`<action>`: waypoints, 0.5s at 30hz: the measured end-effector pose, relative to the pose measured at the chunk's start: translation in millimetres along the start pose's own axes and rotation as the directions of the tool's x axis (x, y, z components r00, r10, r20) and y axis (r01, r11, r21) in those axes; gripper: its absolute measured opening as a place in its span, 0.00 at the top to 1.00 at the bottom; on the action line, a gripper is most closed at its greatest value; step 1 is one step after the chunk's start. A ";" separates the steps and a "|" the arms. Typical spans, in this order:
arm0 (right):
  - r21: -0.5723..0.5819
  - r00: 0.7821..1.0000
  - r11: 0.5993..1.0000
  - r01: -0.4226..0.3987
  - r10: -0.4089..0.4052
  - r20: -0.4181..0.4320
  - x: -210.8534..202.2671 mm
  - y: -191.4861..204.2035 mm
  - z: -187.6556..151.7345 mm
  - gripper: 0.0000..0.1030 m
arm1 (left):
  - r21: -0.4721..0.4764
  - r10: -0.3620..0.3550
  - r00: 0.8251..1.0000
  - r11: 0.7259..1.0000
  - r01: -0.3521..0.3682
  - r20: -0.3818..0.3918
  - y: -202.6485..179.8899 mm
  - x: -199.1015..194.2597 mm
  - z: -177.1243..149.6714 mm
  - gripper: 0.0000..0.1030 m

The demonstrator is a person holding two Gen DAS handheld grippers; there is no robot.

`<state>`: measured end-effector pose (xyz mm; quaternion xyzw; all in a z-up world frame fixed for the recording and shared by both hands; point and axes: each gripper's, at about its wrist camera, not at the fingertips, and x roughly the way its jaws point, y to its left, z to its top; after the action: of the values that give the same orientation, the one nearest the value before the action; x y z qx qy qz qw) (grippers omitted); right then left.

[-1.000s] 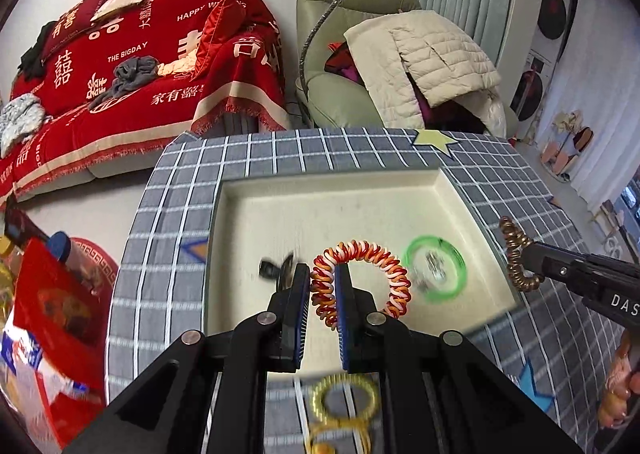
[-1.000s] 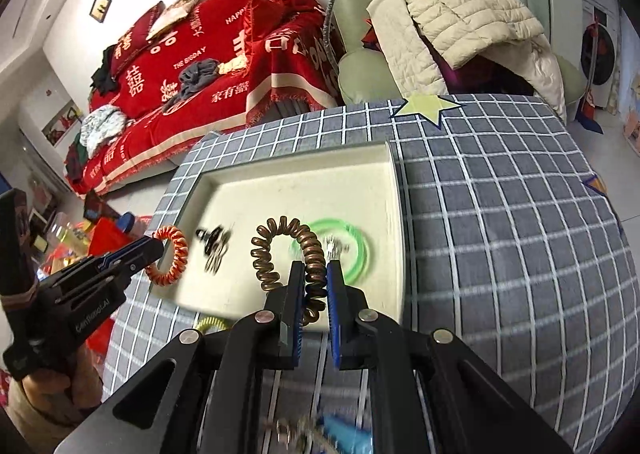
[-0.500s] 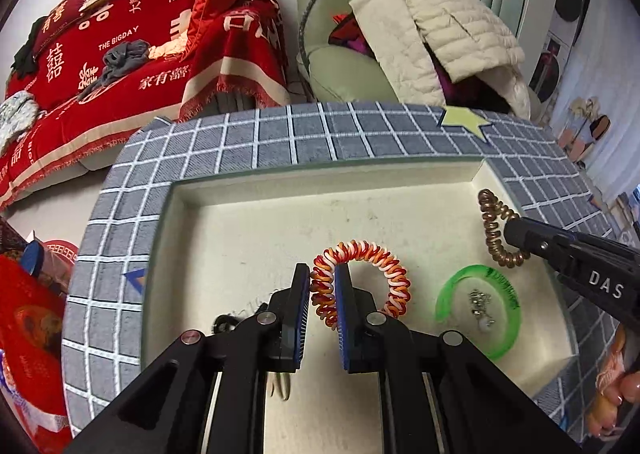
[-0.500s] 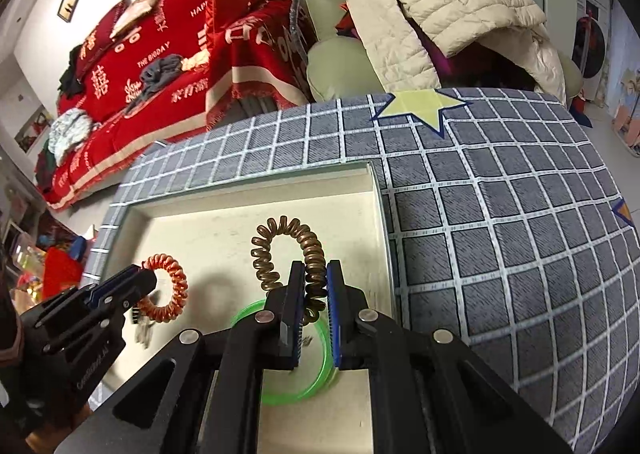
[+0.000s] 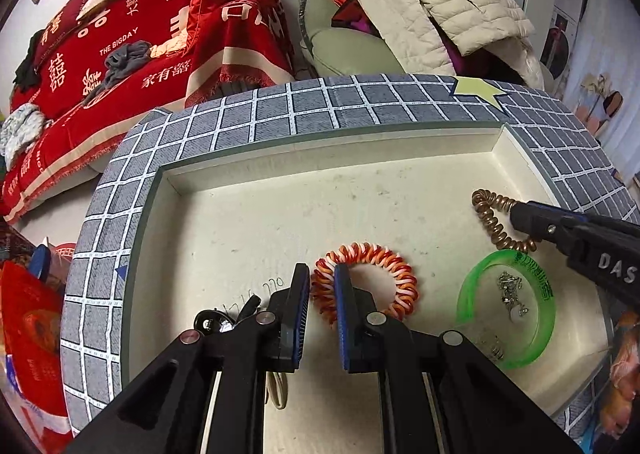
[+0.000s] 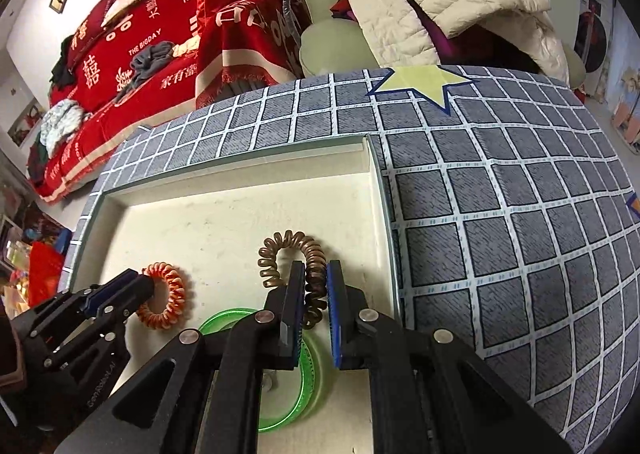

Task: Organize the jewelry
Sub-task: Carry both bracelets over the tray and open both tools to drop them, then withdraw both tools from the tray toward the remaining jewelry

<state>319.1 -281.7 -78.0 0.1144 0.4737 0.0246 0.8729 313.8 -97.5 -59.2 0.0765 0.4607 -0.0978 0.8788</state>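
- Your left gripper pinches the red-and-white spiral ring by its left side, the blue pads squeezing the coil from both sides. It points steeply down into the cream tray, and the ring lies nearly flat over the tray floor, its hole facing up and its loop stretching to the right of the jaws.
- In the right wrist view the same gripper enters from the lower left, and its side bears small pale lettering too blurred to read.
- Just left of your left gripper, half hidden behind it, sit some small dark pieces on the tray floor; what they are you cannot tell.
- To the right lies a green ring, flat on the tray with printed characters along its rim, too small to read, and small silver bits inside it.
- Your right gripper grips the brown spiral ring with narrow jaws, pinching the coil's right side. It too tilts steeply downward; the ring stands upright above the pads, with its loop arching to the left.
- In the left wrist view that gripper shows the white letters "DAS" on its black body.
- Behind the checked tablecloth, the red sofa throw reads "THE BIGDAY" and "HAPPY".
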 end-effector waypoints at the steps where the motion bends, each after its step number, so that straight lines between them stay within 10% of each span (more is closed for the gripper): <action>1: 0.006 1.000 1.000 -0.010 0.010 0.001 -2.2 -0.7 0.2 0.88 | -0.001 0.002 1.000 1.000 -0.002 -0.004 -0.1 -0.4 -0.4 0.67; 7: 0.056 0.994 0.994 -0.091 0.087 0.063 -28.2 -3.0 -0.7 0.51 | -0.017 0.003 1.000 1.000 -0.003 0.020 3.2 -7.9 2.1 0.67; 15: 0.101 0.980 0.980 -0.173 0.160 0.120 -72.4 -6.7 -20.7 0.50 | -0.004 0.015 1.000 1.000 -0.015 0.017 3.0 -12.7 1.2 0.67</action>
<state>261.6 -295.5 -30.9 0.2032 0.4135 0.0650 0.8852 308.4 -93.6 -47.9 0.0776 0.4527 -0.0911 0.8836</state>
